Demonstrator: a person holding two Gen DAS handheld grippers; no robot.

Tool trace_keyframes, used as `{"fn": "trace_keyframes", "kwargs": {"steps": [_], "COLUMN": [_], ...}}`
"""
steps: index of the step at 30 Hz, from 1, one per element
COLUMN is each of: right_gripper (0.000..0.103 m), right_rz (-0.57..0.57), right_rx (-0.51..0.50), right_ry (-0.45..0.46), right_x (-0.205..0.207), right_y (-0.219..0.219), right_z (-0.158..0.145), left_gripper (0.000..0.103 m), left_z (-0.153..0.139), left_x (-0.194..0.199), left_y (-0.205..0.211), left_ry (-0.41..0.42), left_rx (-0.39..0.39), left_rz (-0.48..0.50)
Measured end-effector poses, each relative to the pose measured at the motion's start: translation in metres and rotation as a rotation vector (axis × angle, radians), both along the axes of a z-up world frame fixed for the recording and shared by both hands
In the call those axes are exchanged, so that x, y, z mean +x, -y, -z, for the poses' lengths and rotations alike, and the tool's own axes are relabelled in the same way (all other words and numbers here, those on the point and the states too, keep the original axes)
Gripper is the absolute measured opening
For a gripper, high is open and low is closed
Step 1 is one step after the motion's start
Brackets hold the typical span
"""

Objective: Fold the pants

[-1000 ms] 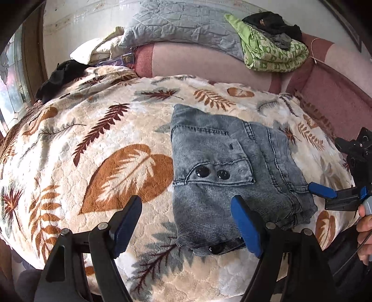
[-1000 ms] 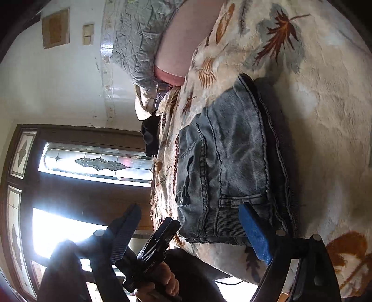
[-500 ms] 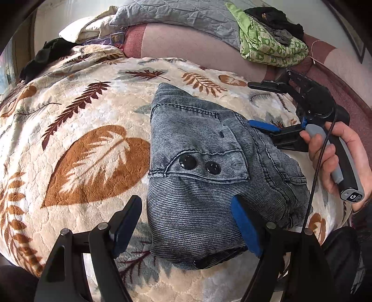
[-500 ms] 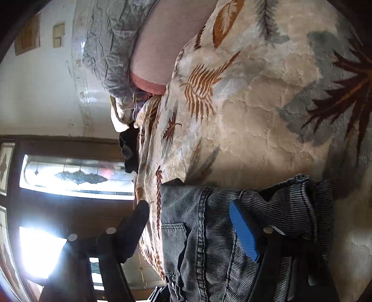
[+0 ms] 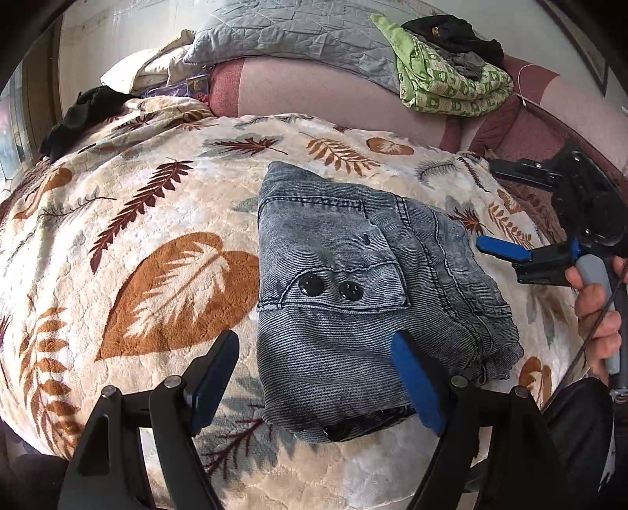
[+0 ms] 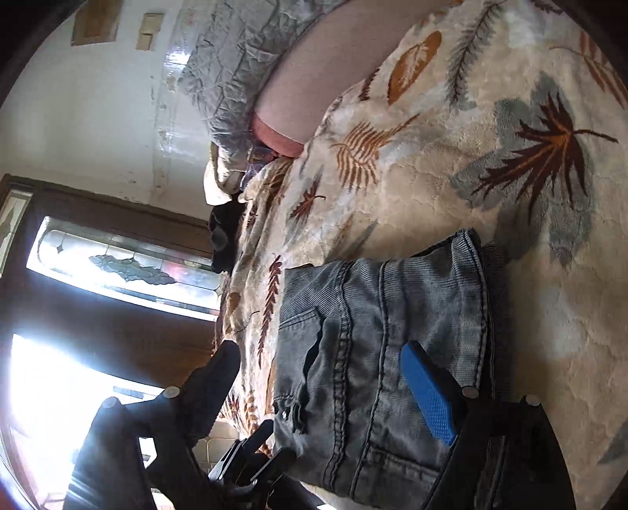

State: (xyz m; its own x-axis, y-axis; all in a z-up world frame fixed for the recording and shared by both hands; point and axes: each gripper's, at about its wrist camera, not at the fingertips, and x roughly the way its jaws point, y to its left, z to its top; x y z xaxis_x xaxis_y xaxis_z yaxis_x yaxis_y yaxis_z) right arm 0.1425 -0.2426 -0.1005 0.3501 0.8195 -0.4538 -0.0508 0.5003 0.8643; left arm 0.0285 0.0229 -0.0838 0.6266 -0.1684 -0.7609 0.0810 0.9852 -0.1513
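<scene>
The pants point(image 5: 365, 306), grey-blue denim, sit folded into a compact bundle on the leaf-print blanket point(image 5: 149, 243), pocket flap with its two dark buttons point(image 5: 329, 288) facing up. Left gripper point(image 5: 314, 380) hangs low at the near edge of the bundle, jaws spread wide, one black finger over the blanket, the blue-padded one over the denim, nothing held between them. Over on the right side of the bundle, the right gripper point(image 5: 506, 212) reaches in sideways, rolled on its side so one finger sits above the other; the blue-padded finger points at the pants' right edge, just beside it, and the black one rides well above. Jaws gaping, empty. The person's right hand point(image 5: 596, 310) is wrapped around the grey handle, fingers curled, a cable running past them. From the right wrist view the denim fills the space between the spread fingers, seams and a pocket edge showing. At the back, a grey quilt point(image 5: 298, 35) and a green patterned cloth point(image 5: 447, 86) are piled on the pink backrest point(image 5: 322, 94).
</scene>
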Motion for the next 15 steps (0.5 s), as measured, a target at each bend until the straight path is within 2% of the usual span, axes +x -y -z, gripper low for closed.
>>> {"fn": "trace_keyframes", "kwargs": {"steps": [3,6,9,13,15], "right_gripper": [0.087,0.087,0.087,0.087,0.087], "right_rz": [0.000,0.024,0.070,0.086,0.101], "right_rx": [0.024,0.051,0.085,0.091,0.101], "right_ry": [0.056,0.084,0.023,0.071,0.066], "right_x": [-0.036,-0.060,-0.070,-0.075,-0.077], "right_y": [0.013,0.024,0.036,0.048,0.055], "right_z": [-0.009,0.002,0.025,0.019,0.021], "left_gripper": [0.081,0.081,0.081,0.081,0.081], "left_z": [-0.007,-0.011,-0.014,-0.017,-0.018], "left_x": [-0.007,-0.012,-0.016,-0.019,-0.019], "left_y": [0.001,0.003,0.005,0.008,0.008], "left_ry": [0.013,0.010,0.011,0.016,0.013], "left_rx": [0.036,0.064,0.092,0.116,0.111], "left_rz": [-0.014,-0.029,-0.037,-0.041,-0.040]}}
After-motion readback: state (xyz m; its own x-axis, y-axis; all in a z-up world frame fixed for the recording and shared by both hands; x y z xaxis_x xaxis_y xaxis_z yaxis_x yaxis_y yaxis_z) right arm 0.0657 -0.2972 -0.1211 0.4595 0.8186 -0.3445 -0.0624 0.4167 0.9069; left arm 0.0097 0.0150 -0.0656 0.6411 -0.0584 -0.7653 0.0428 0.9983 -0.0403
